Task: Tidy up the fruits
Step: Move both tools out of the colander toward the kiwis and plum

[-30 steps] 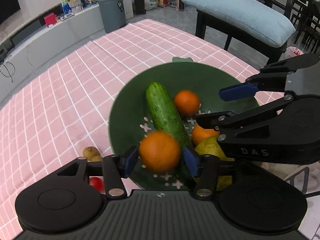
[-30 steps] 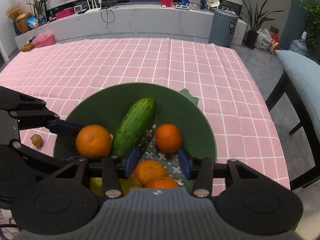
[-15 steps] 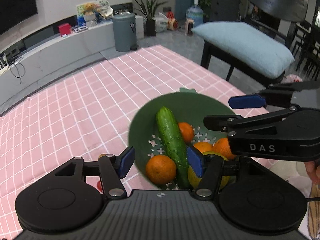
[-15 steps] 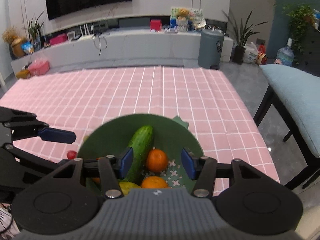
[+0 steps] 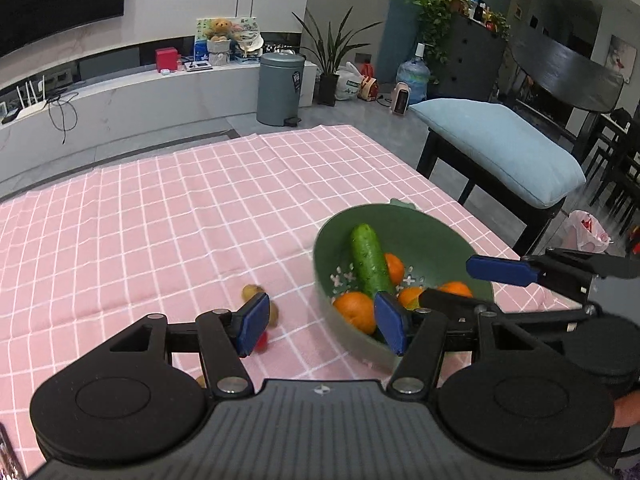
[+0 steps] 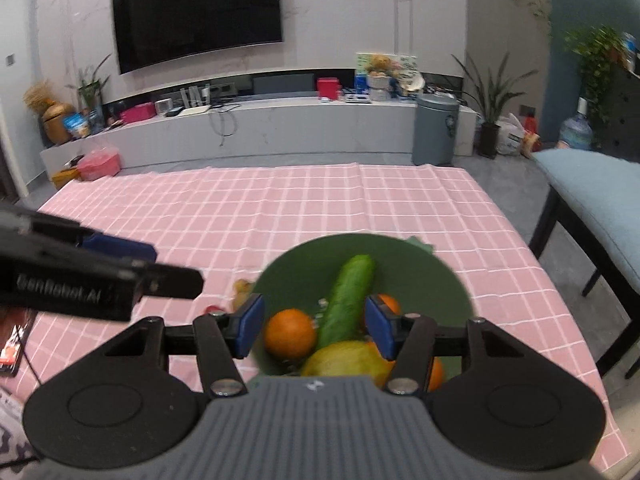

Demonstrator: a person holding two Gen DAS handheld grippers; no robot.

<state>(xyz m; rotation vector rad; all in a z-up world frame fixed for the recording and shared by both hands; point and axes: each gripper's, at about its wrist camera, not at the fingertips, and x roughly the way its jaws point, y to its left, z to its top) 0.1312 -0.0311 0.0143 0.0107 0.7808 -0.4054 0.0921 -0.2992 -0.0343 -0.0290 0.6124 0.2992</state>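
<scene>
We are holding our left gripper [image 5: 320, 326] wide open with nothing in it, and our right gripper [image 6: 313, 328] is opening, empty too, above the round green plastic bowl [image 5: 428, 232] holding the long bumpy green cucumber [image 5: 368, 260] and round oranges [image 5: 354, 311]. We think we are between picks, so next we should go for the small brown fruits [image 5: 256, 296] lying beside the left finger. Only the right view is showing the big yellow fruit [image 6: 344, 360] just under its fingers.
</scene>
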